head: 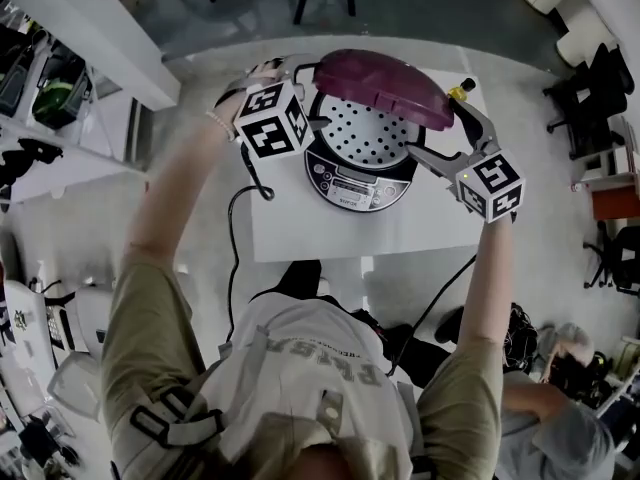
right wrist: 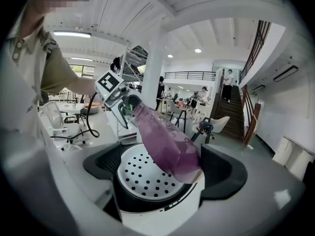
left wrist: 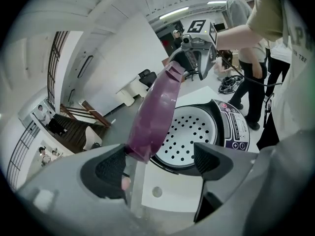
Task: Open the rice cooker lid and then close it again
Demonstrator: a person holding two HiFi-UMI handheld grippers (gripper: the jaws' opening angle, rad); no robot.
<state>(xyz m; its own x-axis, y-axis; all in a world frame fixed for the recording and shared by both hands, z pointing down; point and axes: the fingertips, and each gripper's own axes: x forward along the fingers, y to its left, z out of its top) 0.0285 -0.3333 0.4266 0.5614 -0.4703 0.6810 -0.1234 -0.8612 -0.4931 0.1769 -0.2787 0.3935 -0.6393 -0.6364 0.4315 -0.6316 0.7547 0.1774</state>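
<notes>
The rice cooker [head: 350, 183] stands on a white table [head: 300, 233] with its purple lid [head: 385, 83] raised and tilted over the back, so the perforated inner plate [head: 370, 133] shows. My left gripper [head: 315, 93] is at the cooker's left and open; the lid [left wrist: 157, 107] edge lies close by its left jaw above the plate [left wrist: 189, 132]. My right gripper [head: 437, 123] is at the cooker's right, also open. In the right gripper view the lid [right wrist: 167, 141] tip reaches down between the jaws, near the right one, over the plate [right wrist: 142, 173].
A black power cord [head: 235, 228] runs off the table's left side. Shelving [head: 60, 78] stands at the left, chairs [head: 600, 98] at the right, and another person [head: 560, 408] at the lower right. The table's front edge lies near my body.
</notes>
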